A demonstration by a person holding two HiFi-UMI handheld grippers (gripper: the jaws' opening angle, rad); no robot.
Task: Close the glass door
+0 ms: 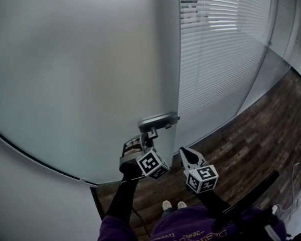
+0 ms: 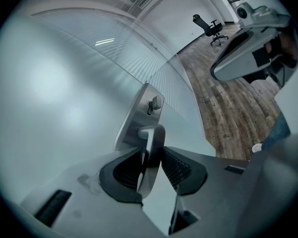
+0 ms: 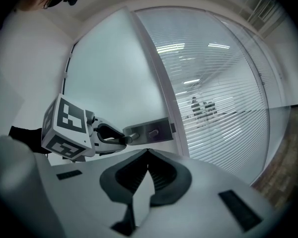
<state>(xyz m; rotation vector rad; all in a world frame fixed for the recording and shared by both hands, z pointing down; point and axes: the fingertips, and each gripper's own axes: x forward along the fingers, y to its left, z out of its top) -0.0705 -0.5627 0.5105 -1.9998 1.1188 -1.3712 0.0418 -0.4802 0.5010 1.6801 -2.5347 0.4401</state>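
Note:
A frosted glass door (image 1: 90, 74) fills the left of the head view, with a metal handle plate (image 1: 158, 120) at its right edge. My left gripper (image 1: 143, 140) reaches up to it and is shut on the lever handle (image 2: 153, 148), which runs between the two ribbed pads. A small thumb turn (image 2: 155, 103) sits on the plate (image 2: 139, 118) above the lever. My right gripper (image 1: 183, 152) hangs to the right of the left one, apart from the door, shut with nothing held (image 3: 147, 155). From it I see the left gripper (image 3: 114, 139) on the handle plate (image 3: 151, 131).
A glass wall with white blinds (image 1: 220, 49) continues to the right of the door. Dark wooden floor (image 1: 271, 119) runs along it. An office chair (image 2: 211, 28) stands far off. The person's shoes (image 1: 173, 205) show below the grippers.

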